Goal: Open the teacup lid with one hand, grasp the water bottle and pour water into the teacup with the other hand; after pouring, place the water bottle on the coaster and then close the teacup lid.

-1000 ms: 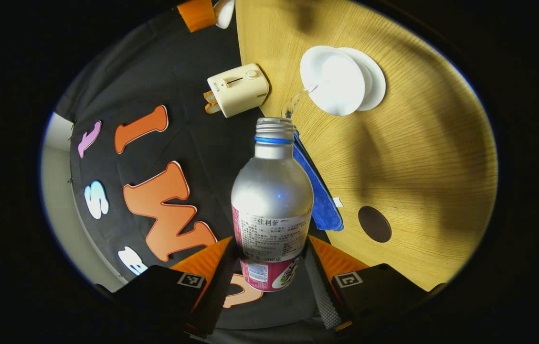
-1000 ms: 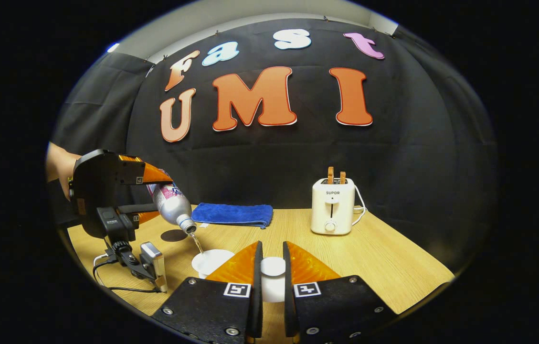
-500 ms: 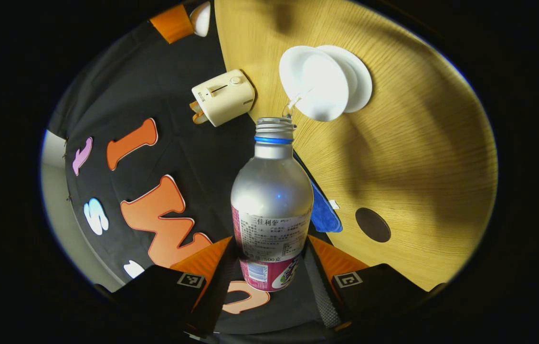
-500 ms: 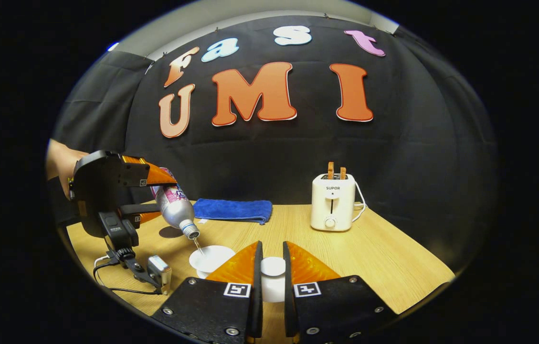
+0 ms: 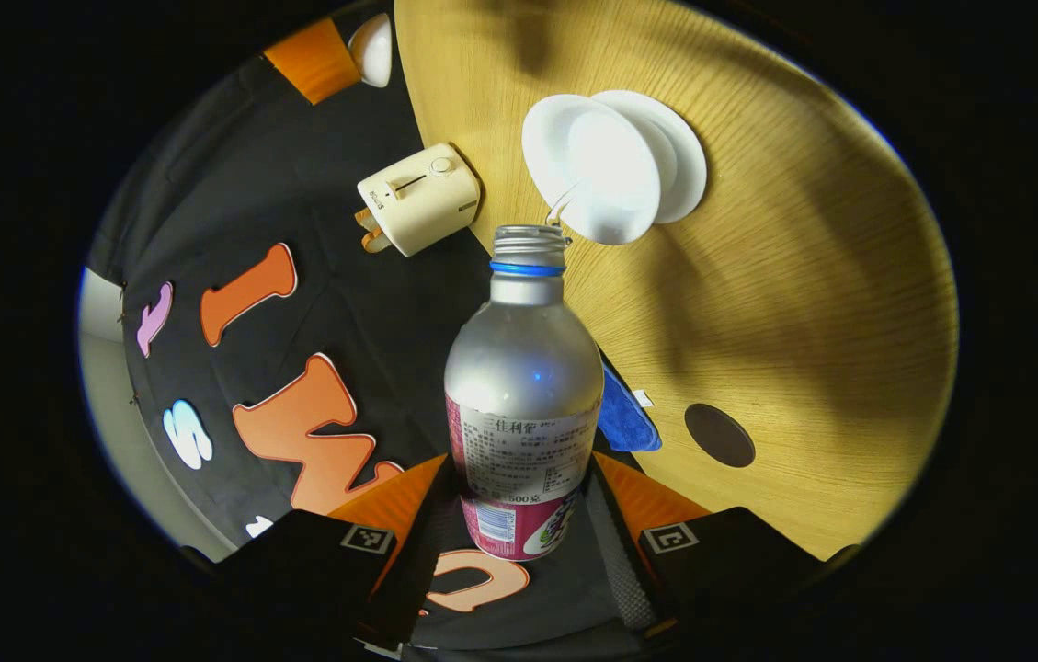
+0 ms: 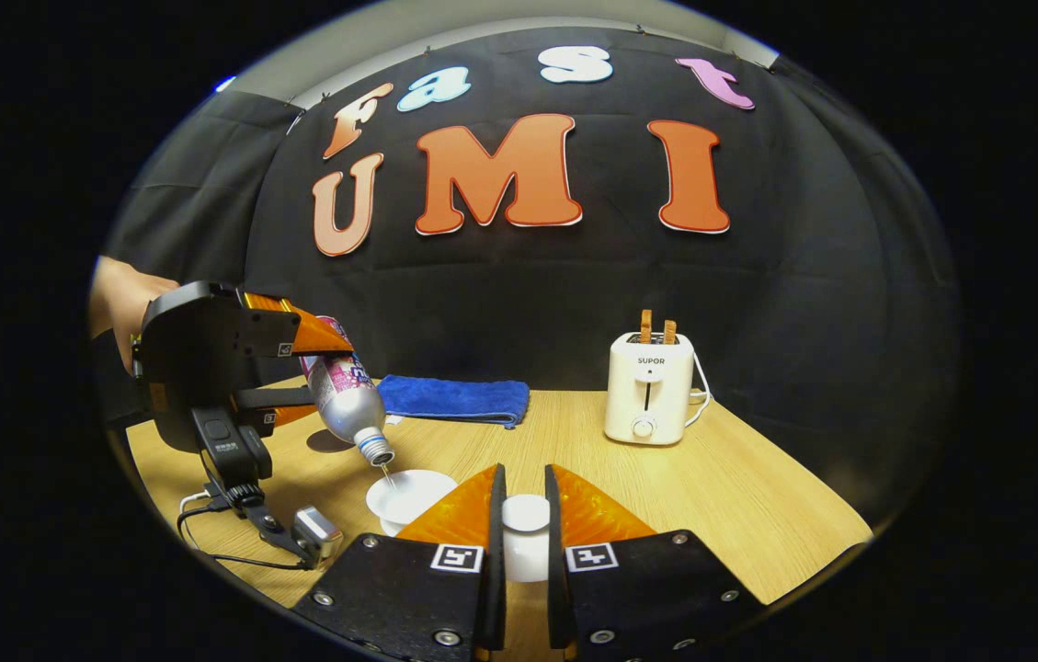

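Observation:
A silver water bottle (image 5: 523,368) with a pink label is tipped neck-down, my left gripper (image 5: 519,483) shut on its lower body. A thin stream runs from its open mouth into the white teacup (image 5: 606,175) on its saucer (image 5: 684,156). In the right gripper view the bottle (image 6: 355,409) hangs just above the teacup (image 6: 408,496), held by the left gripper (image 6: 312,372) and a hand (image 6: 119,303). My right gripper (image 6: 523,501) is shut on the white lid (image 6: 526,538), to the right of the cup. A dark round coaster (image 5: 719,435) lies on the table.
A folded blue towel (image 6: 454,400) lies at the back of the wooden table (image 6: 721,496). A cream toaster (image 6: 647,400) with toast stands at the back right. A cable and small box (image 6: 312,533) hang below the left gripper near the front edge.
The bottle has moved a little closer to the teacup and the stream has grown shorter and thinner. The right gripper keeps the lid nearly still.

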The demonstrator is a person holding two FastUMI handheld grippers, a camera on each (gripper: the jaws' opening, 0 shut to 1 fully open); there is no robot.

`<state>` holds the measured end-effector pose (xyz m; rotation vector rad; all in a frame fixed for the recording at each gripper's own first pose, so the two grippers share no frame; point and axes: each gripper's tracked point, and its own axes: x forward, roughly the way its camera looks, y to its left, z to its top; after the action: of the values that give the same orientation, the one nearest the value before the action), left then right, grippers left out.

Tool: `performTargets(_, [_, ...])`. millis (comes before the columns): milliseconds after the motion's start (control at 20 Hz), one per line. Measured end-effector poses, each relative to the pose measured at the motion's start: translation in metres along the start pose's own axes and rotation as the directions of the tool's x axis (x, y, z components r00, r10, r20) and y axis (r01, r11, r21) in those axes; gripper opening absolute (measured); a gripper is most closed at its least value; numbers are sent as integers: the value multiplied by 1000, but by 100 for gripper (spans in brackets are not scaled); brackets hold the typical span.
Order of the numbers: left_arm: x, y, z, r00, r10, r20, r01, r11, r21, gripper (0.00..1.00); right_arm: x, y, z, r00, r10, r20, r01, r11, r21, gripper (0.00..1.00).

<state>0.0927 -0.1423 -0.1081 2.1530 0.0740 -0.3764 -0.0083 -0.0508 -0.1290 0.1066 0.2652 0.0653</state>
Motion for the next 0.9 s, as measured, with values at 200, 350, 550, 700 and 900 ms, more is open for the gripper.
performTargets(200, [0, -2, 2, 1000, 7, 22, -6, 999, -33, 83, 3, -1, 3, 1000, -5, -1, 5, 1000, 1, 19])
performTargets(350, [2, -6, 1, 999, 4, 32, -2, 996, -91, 83, 4, -3, 4, 1000, -13, 1, 13, 1000, 0, 18])
performTargets(550, [-3, 3, -1, 994, 95, 53, -79, 964, -253, 82, 7, -6, 9, 1000, -23, 5, 23, 1000, 21, 19])
performTargets(700, [-7, 12, -12, 986, 165, 30, -139, 907, -396, 83, 10, -7, 12, 999, -34, 6, 34, 999, 20, 19])
performTargets(900, [-19, 32, -38, 958, 282, -49, -253, 756, -604, 83, 18, 5, 20, 1000, -12, 14, 12, 999, 42, 18])
